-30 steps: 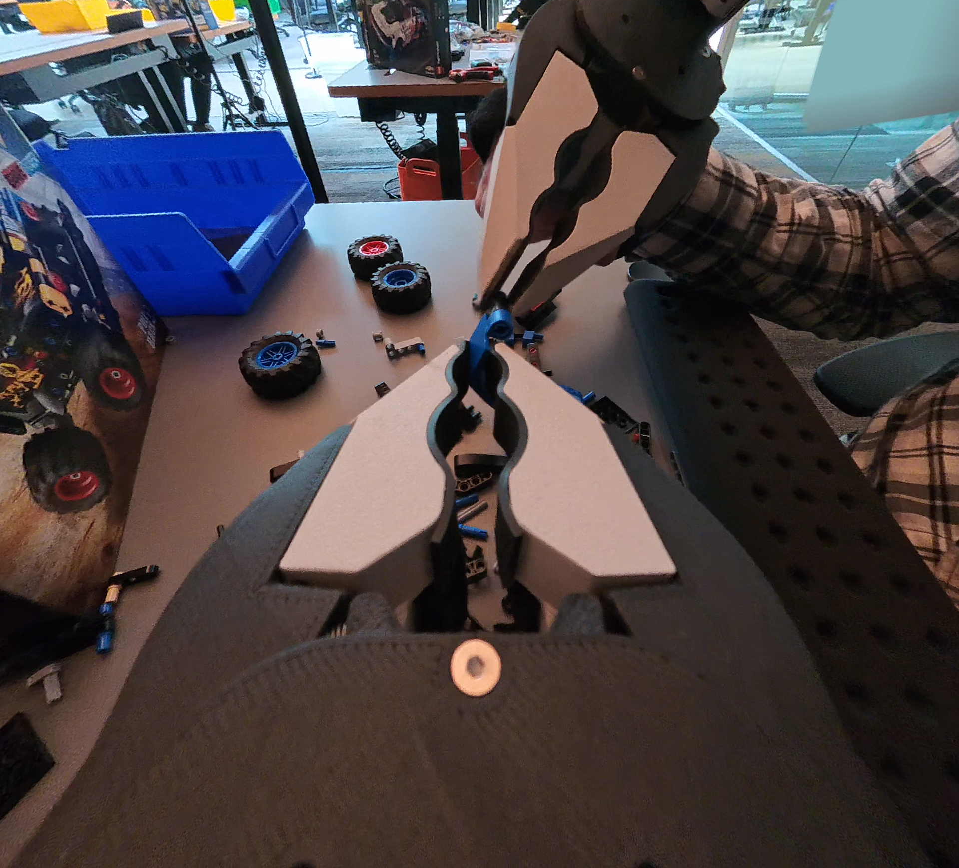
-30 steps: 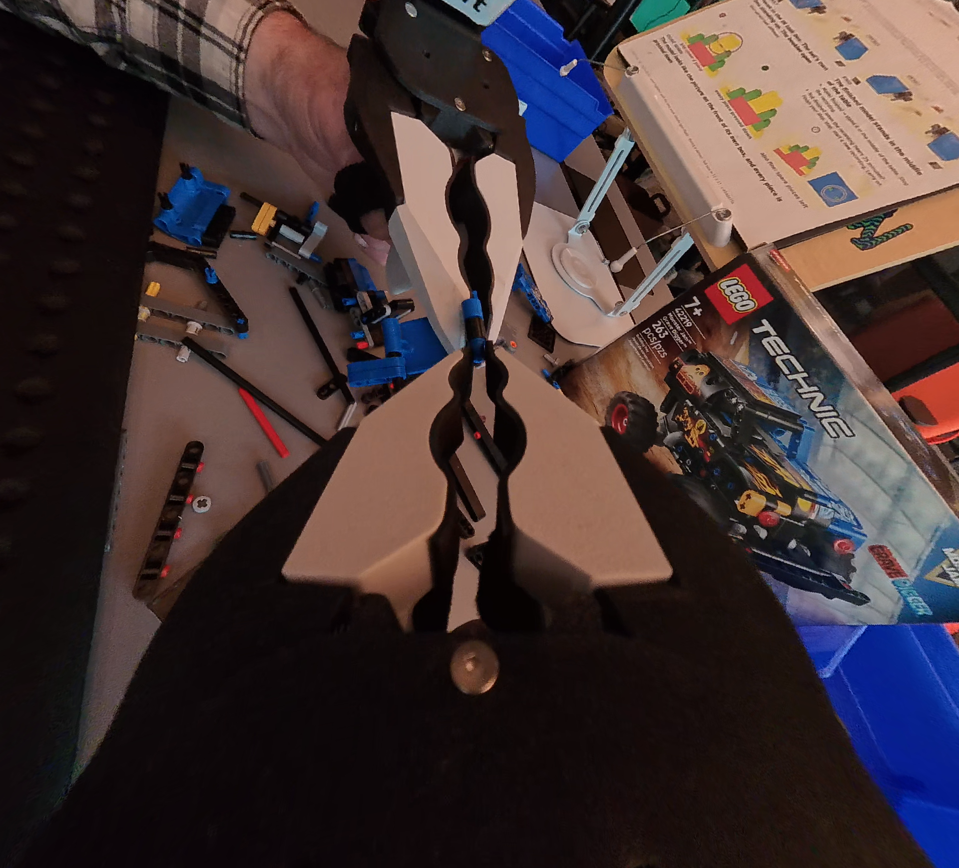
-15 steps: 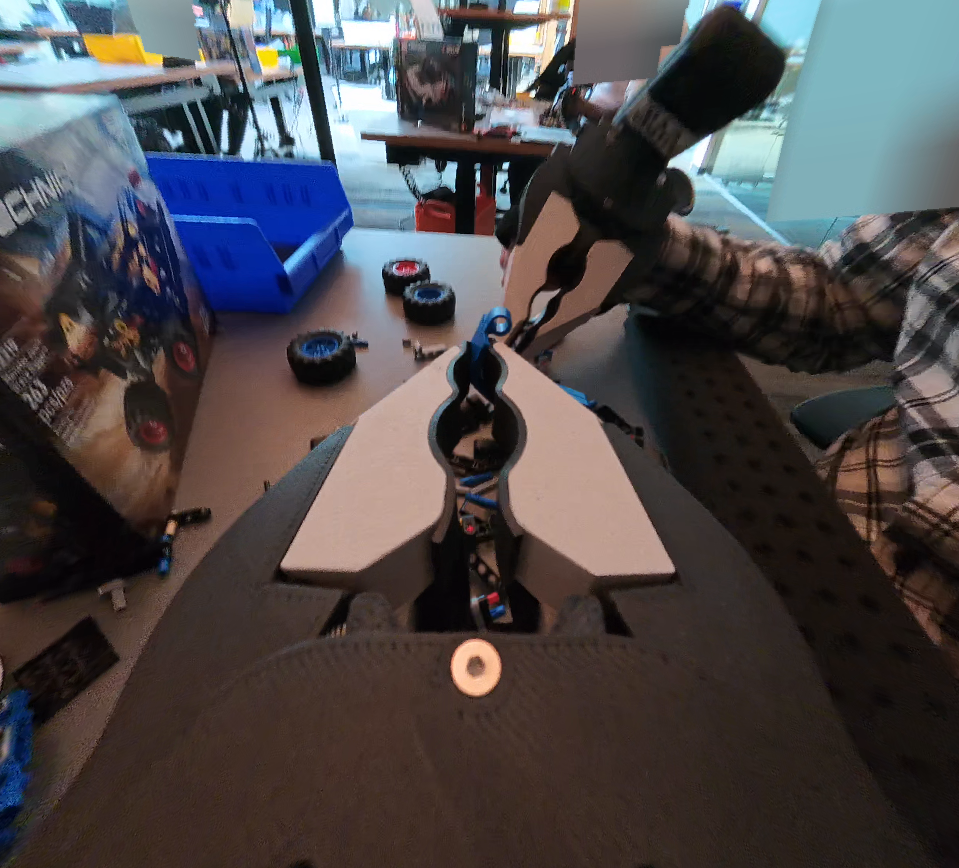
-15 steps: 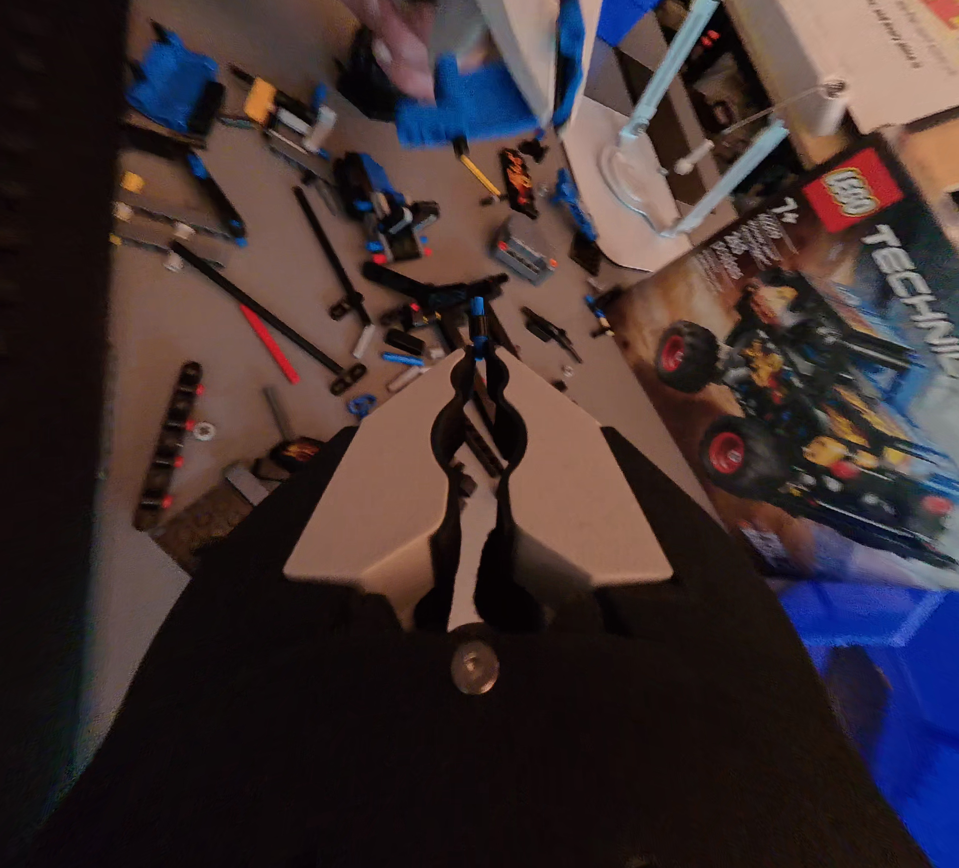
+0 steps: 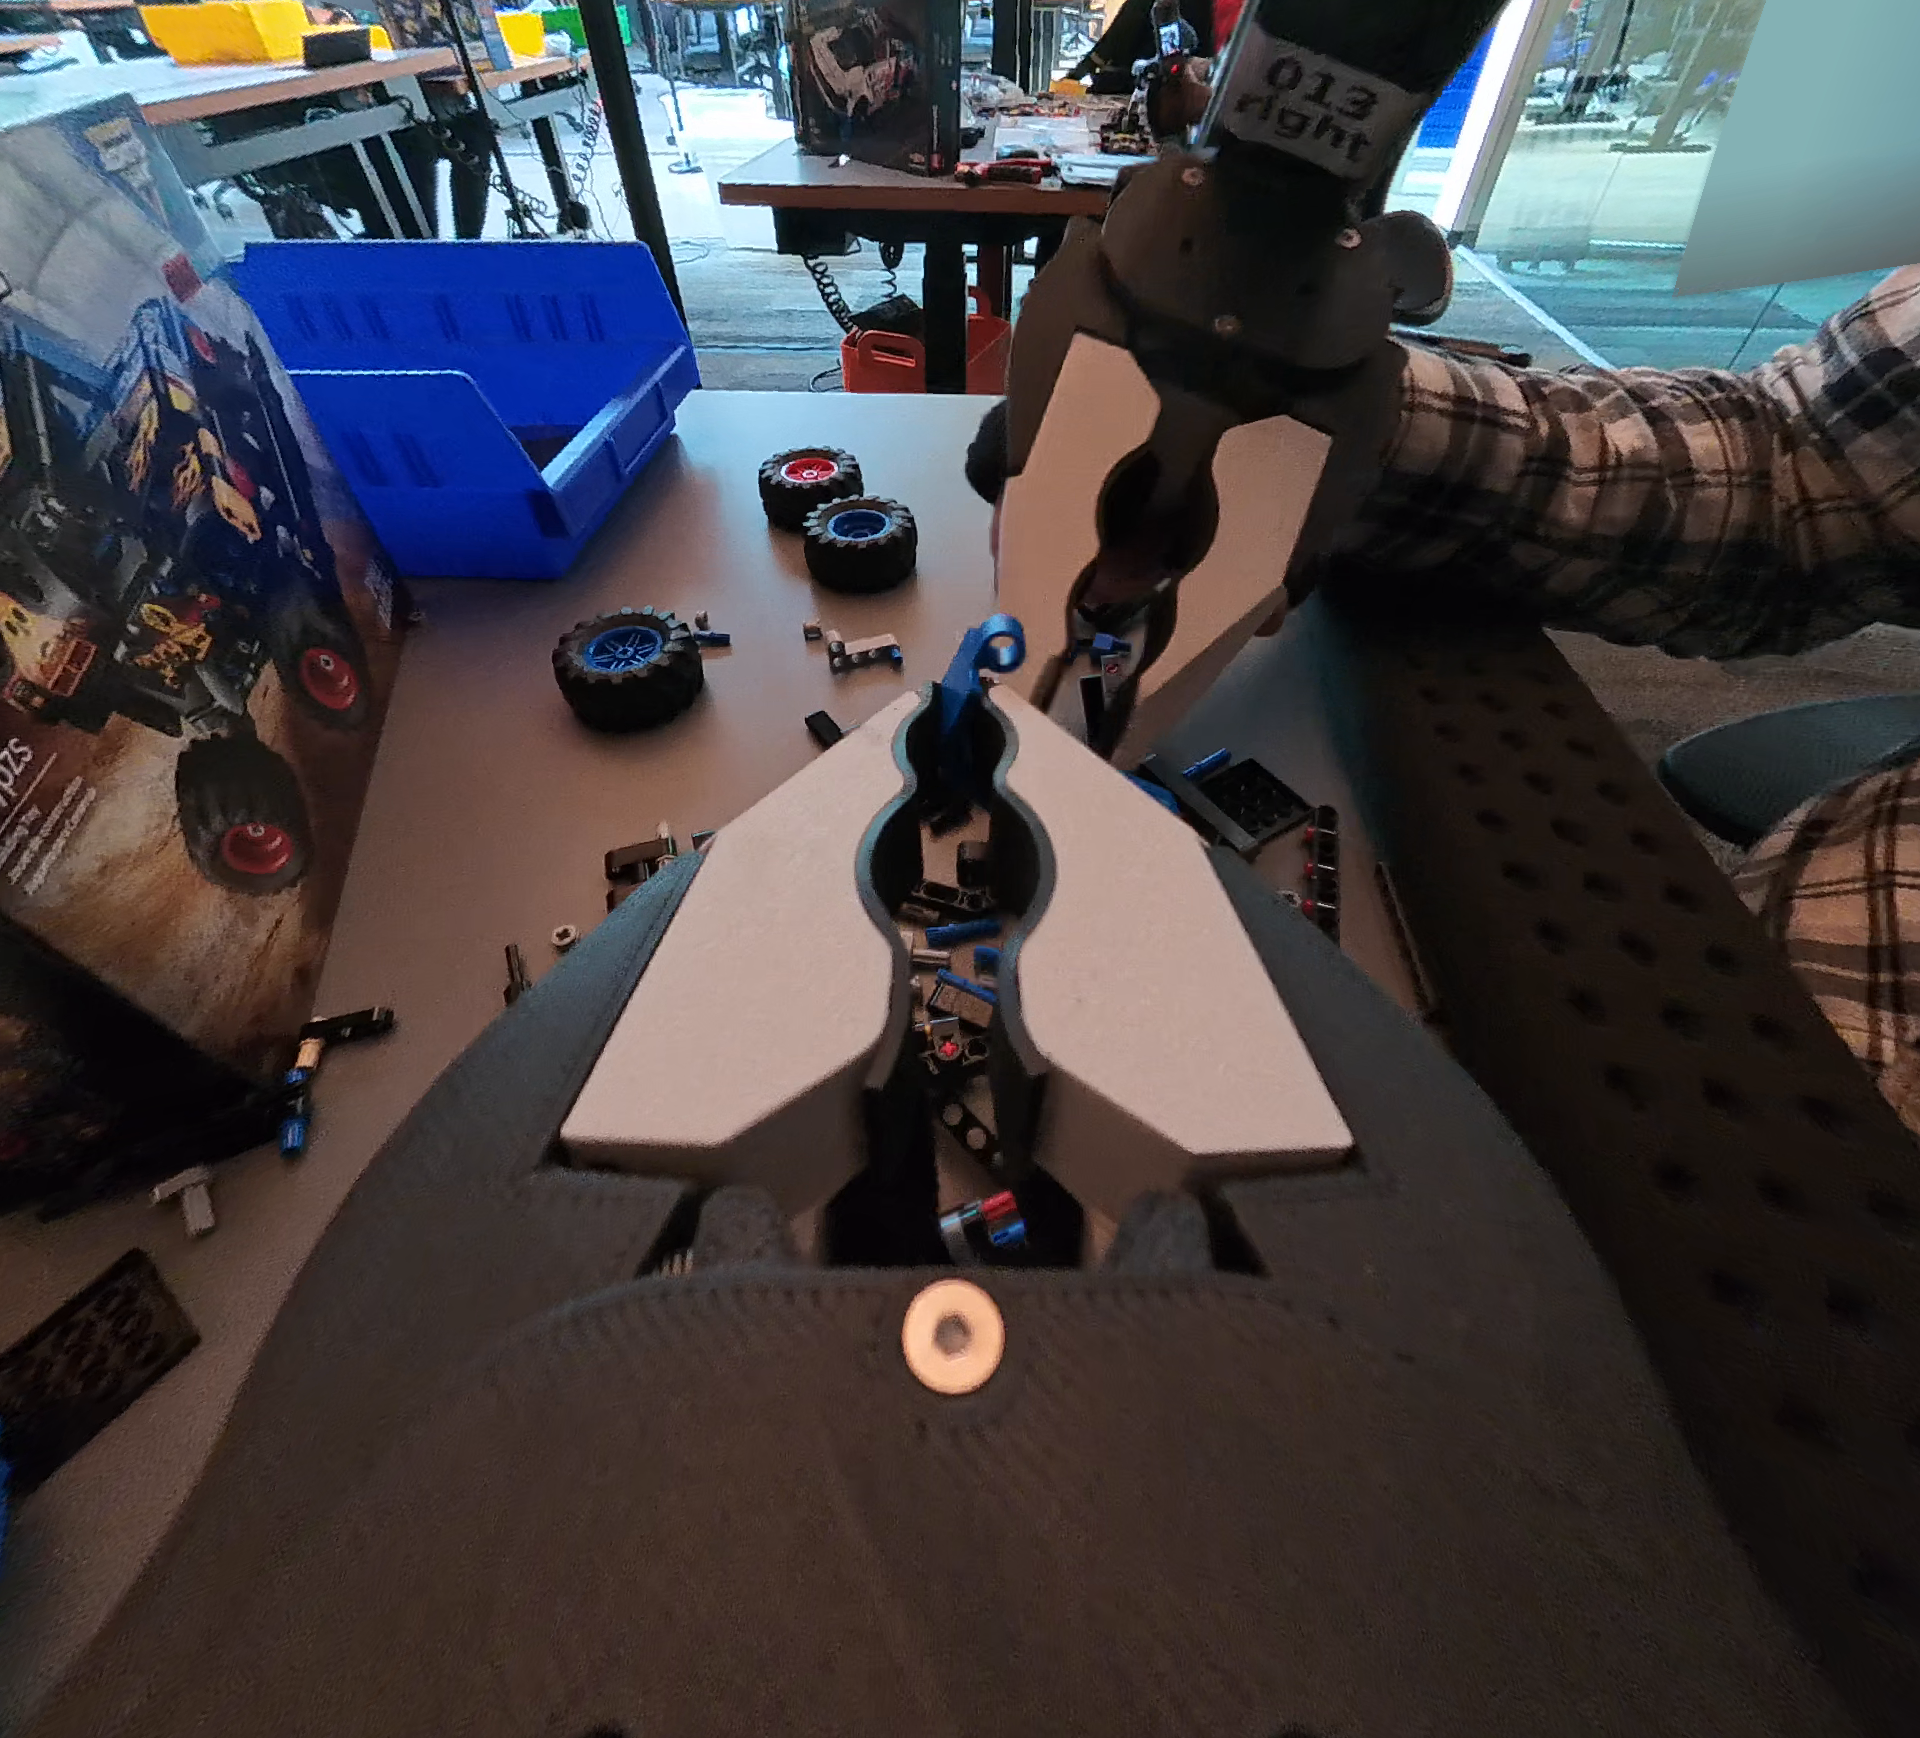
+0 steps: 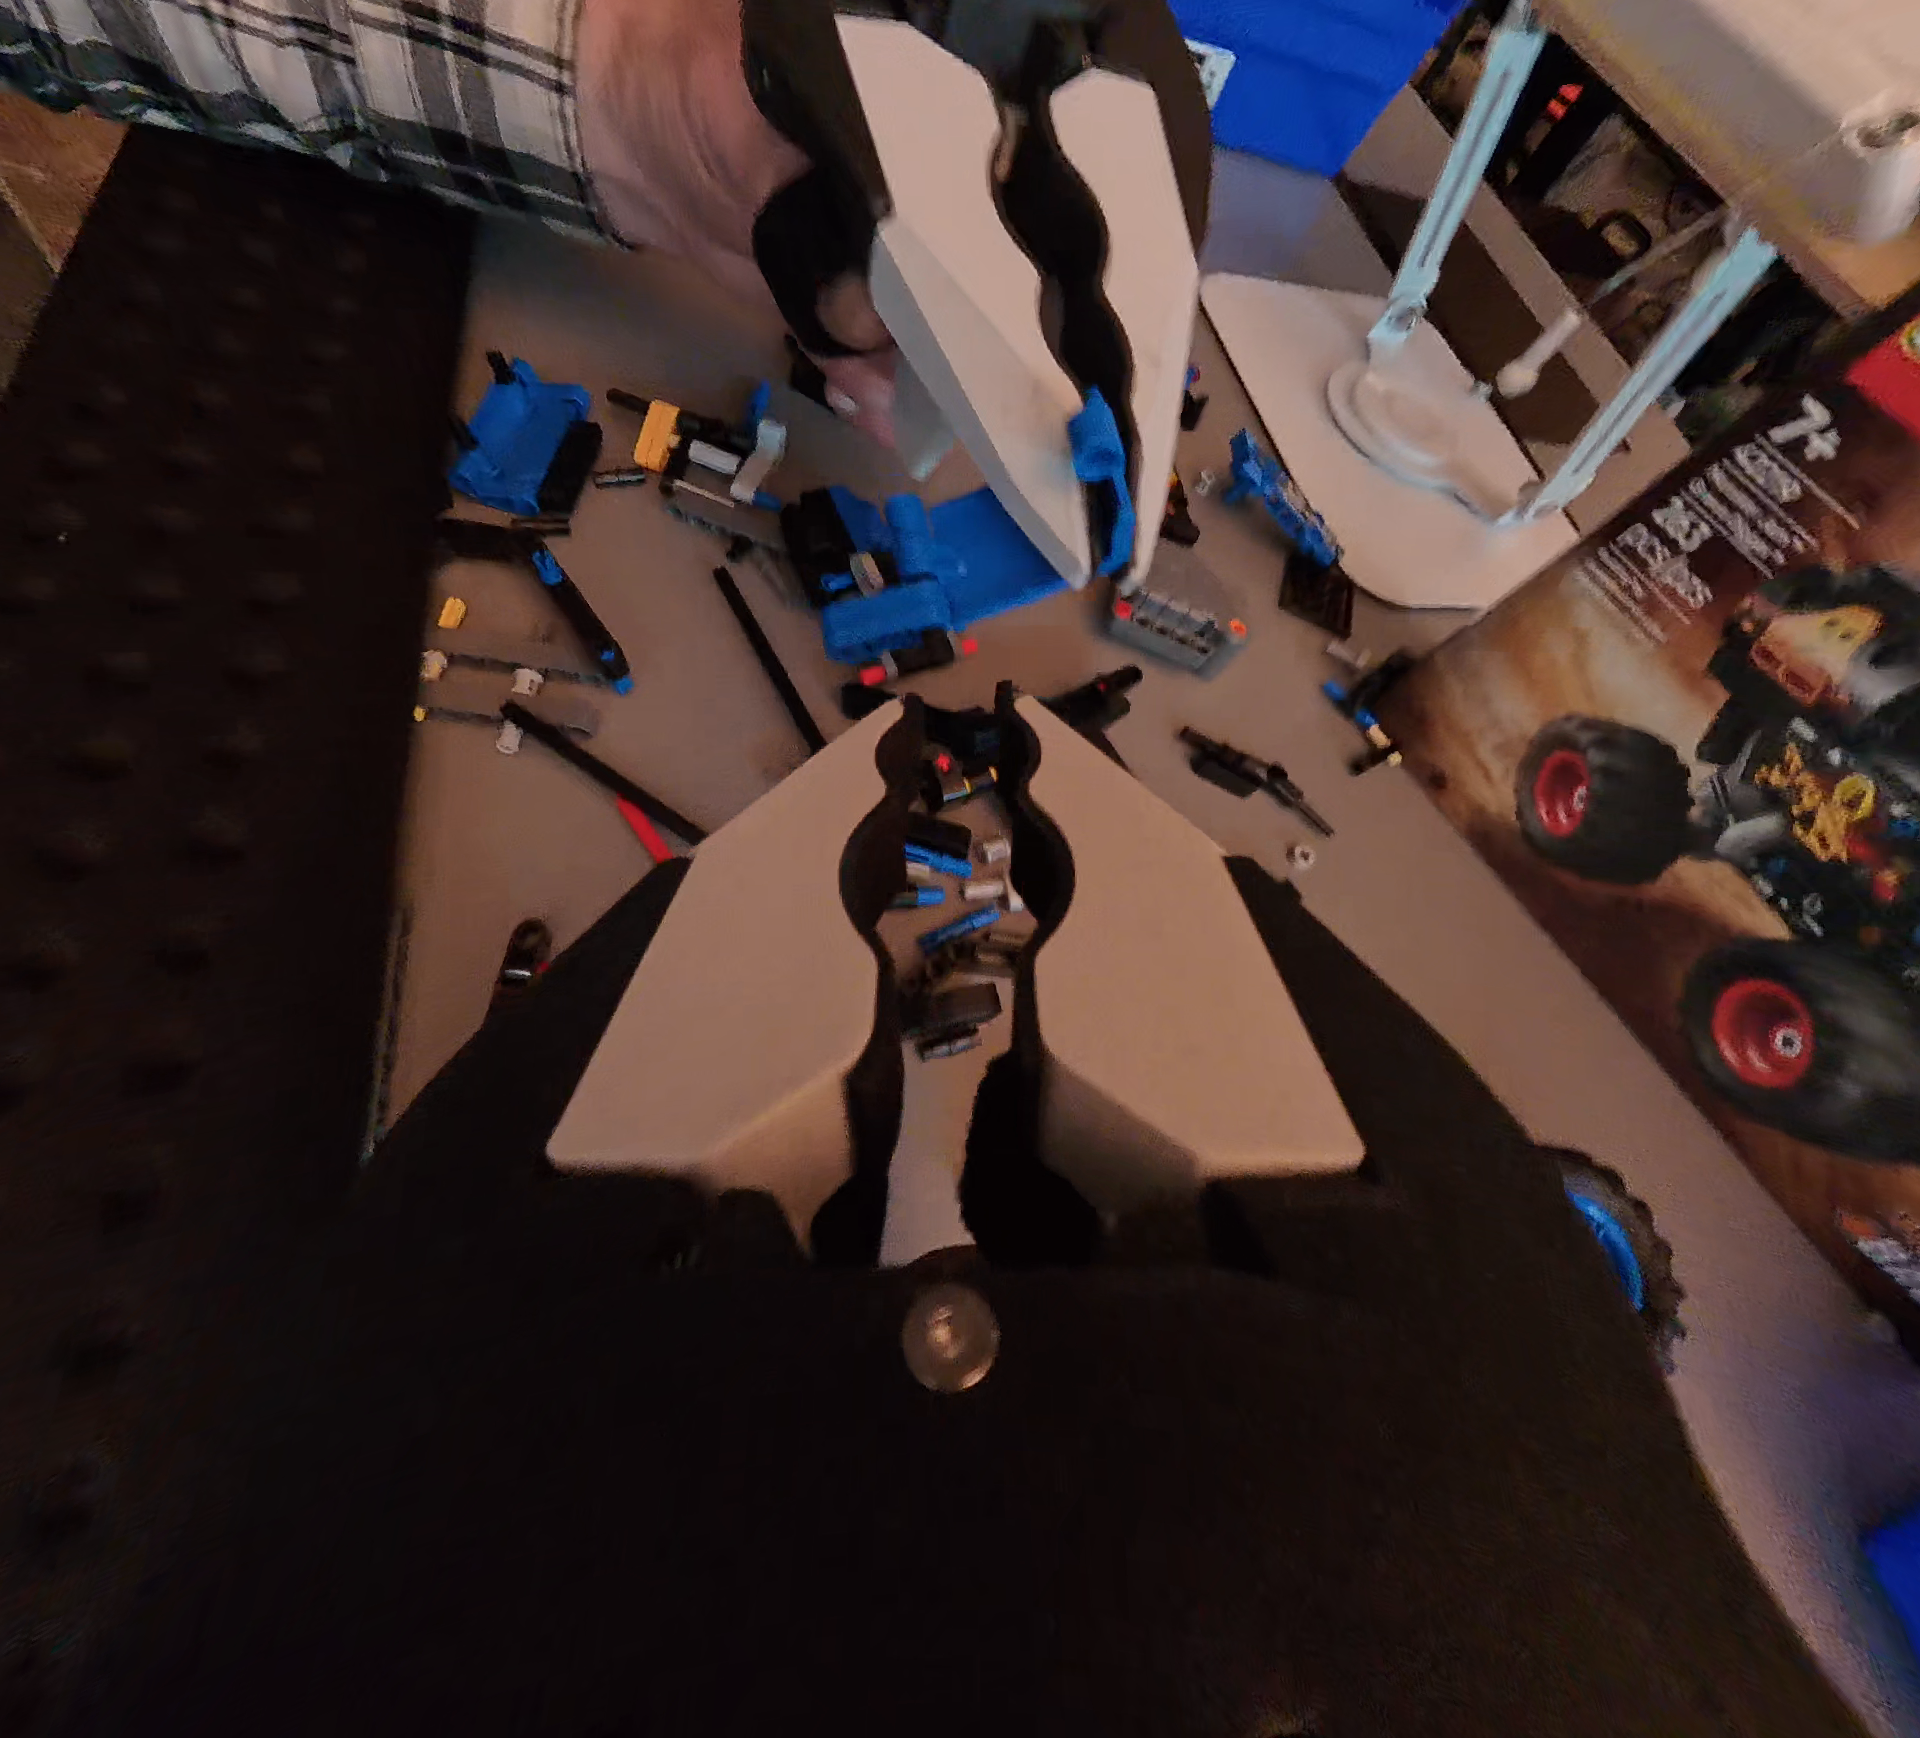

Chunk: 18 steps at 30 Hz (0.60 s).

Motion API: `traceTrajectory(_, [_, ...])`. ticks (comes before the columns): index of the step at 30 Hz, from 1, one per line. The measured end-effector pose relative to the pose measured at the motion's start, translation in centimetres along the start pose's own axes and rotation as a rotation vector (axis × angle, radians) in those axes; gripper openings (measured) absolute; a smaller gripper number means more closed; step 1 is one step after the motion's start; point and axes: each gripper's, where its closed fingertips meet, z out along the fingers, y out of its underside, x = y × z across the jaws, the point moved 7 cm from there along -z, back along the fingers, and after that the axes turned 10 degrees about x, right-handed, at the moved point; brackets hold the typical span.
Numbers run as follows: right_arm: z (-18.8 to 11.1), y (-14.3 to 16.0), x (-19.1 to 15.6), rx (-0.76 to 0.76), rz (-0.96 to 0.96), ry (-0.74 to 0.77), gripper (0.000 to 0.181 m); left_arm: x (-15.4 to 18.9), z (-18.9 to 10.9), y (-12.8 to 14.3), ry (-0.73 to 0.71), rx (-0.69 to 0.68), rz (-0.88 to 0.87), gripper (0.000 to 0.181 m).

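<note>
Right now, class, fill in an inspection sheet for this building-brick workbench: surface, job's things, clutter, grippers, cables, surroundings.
Surface: grey table, black perforated mat along one edge.
Job's things: blue brick piece in the left gripper; three loose wheels.
Clutter: scattered pins and beams, a part-built blue assembly.
Grippers: left jaws shut on the blue piece; right gripper jaws slightly apart, empty, over small pins.
Cables: nothing seen on the table.
Surroundings: toy box, blue bin, white stand, other desks behind.
</note>
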Motion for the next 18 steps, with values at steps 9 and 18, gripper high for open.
traceTrajectory(9, [0.4,-1.0,-0.8,0.010,-0.088,0.027,0.002,0.4,0.2,-0.6,-0.007,0.019,0.020,0.003])
traceTrajectory(18, [-0.1,-1.2,-0.9,-0.014,-0.199,0.078,0.000,0.3,0.3,0.3,0.029,-0.051,-0.107,0.020])
